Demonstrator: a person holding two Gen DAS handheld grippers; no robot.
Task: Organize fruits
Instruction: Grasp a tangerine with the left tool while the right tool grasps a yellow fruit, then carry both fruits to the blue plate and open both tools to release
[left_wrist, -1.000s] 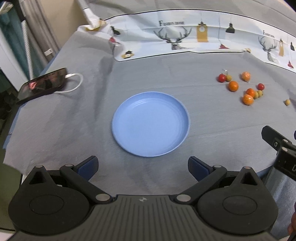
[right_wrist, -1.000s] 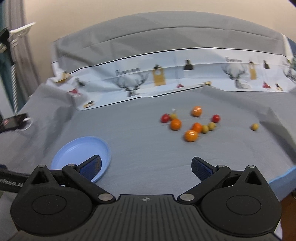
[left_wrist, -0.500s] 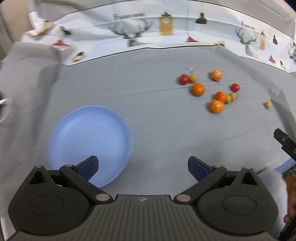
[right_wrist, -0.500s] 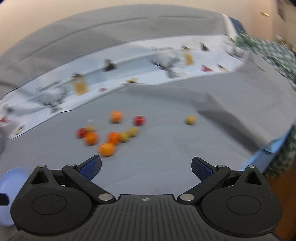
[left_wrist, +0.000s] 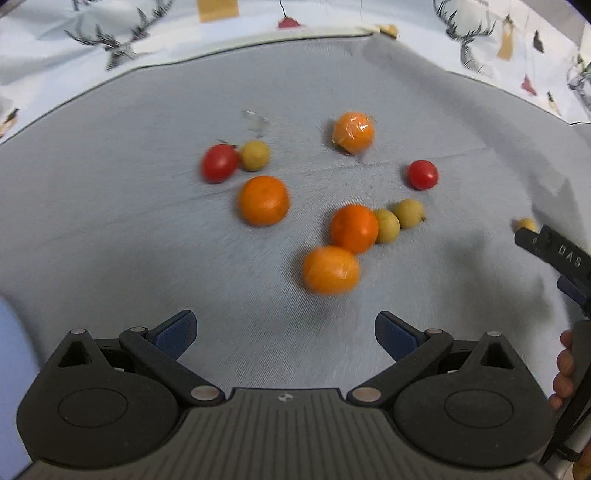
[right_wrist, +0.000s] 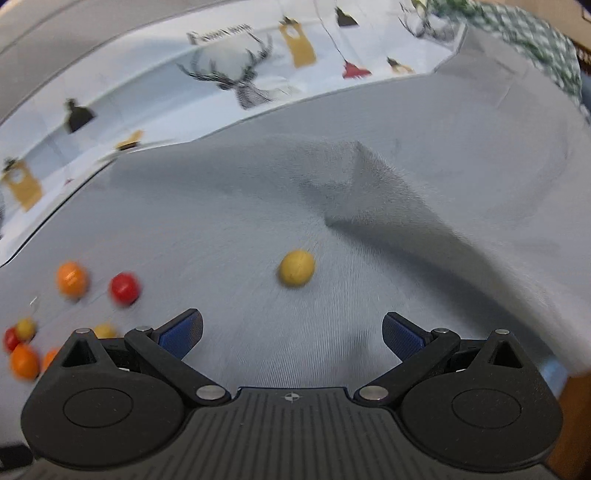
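Observation:
Several small fruits lie on the grey cloth. In the left wrist view my left gripper (left_wrist: 286, 326) is open and empty, just short of an orange (left_wrist: 330, 269); more oranges (left_wrist: 263, 200), red tomatoes (left_wrist: 218, 162) and yellow-green fruits (left_wrist: 386, 225) lie beyond. The blue plate's edge (left_wrist: 9, 354) shows at the far left. In the right wrist view my right gripper (right_wrist: 291, 334) is open and empty, facing a lone yellow fruit (right_wrist: 296, 268) just ahead. The right gripper also shows in the left wrist view (left_wrist: 554, 254).
A raised fold in the grey cloth (right_wrist: 369, 184) lies just behind and right of the lone yellow fruit. A white deer-print cloth (left_wrist: 110, 48) runs along the back. The table edge drops off at the right (right_wrist: 569, 387).
Both grippers have moved right and forward toward the fruits. The plate has slid out to the left edge of the left wrist view; the lone yellow fruit is now centred before the right gripper.

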